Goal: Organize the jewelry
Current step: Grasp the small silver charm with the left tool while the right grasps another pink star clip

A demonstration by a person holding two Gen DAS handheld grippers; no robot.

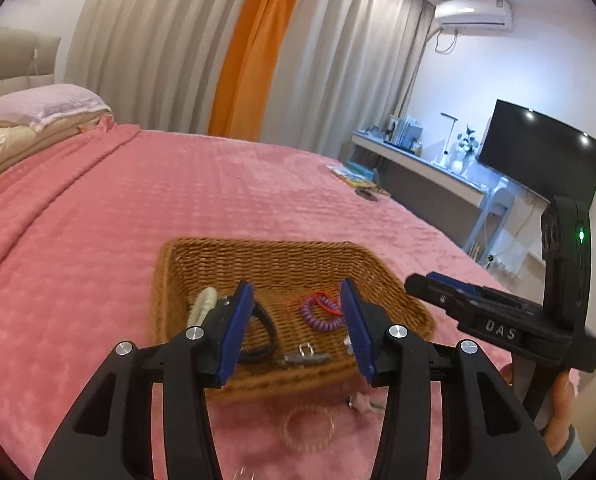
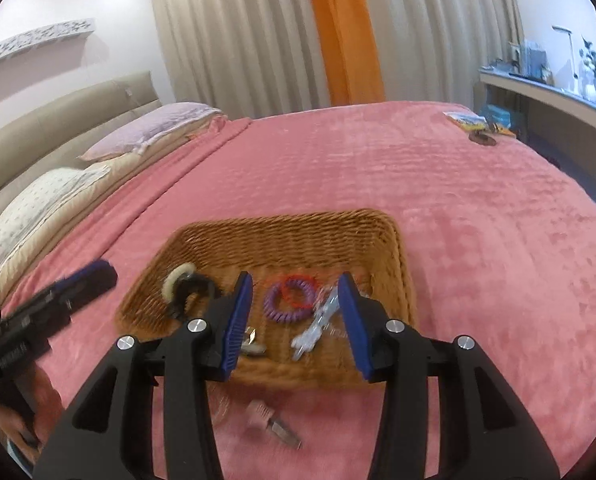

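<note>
Lying in wicker basket (image 2: pixel 282 236) | purple coil bracelet (image 2: pixel 284 300) | red loop (image 2: pixel 298 290)

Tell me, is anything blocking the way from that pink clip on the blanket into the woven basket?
Nothing visible does. The pale pink clip lies on the pink blanket just before the brown wicker basket's low near rim.

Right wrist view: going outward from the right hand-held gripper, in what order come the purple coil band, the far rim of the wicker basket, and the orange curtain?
From the right hand-held gripper:
1. Purple coil band, in the basket, just beyond the fingertips.
2. Far rim of the wicker basket, behind the band, on the pink blanket.
3. Orange curtain, across the bed at the back wall.
</note>
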